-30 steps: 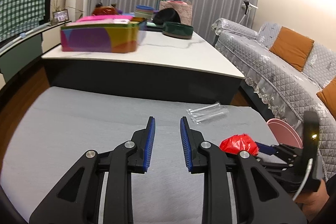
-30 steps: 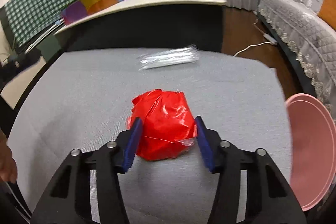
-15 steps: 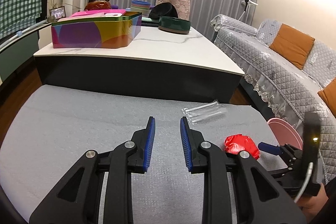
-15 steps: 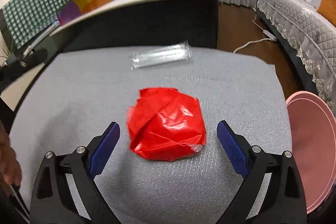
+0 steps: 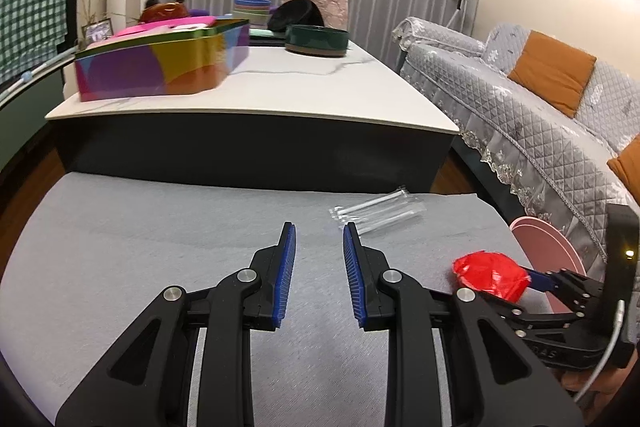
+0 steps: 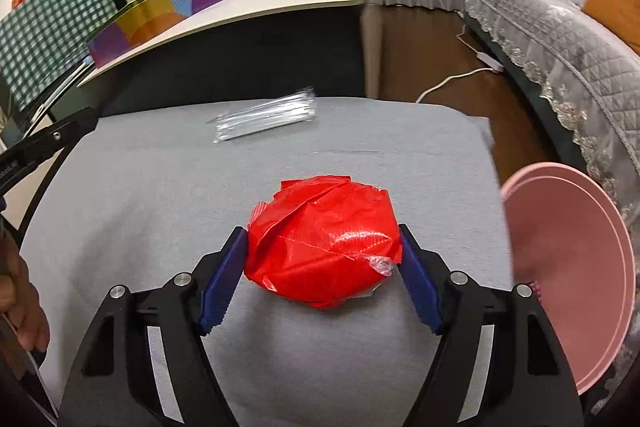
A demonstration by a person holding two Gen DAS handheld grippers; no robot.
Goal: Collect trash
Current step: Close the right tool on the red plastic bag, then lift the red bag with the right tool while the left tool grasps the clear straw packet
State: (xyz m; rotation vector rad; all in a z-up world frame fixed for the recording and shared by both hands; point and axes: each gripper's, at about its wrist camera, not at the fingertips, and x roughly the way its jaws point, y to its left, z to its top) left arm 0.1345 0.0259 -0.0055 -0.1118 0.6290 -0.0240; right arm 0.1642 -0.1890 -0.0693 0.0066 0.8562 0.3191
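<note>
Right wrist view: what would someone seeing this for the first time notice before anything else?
The crumpled red bag on the grey cloth, sitting between the right tongs, whose jaws have just been closing and now touch both its sides. Next, the pink bin at the right edge, beside the cloth, and the clear wrapper lying farther back.

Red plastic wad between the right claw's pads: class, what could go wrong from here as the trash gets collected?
1. The right claw has just been closing on the red wad; crumpled film is springy and might slip out.
2. The pink bin sits off the mat's edge, so a drop could land on the floor.
3. The clear wrapper lies apart and could be overlooked.
</note>
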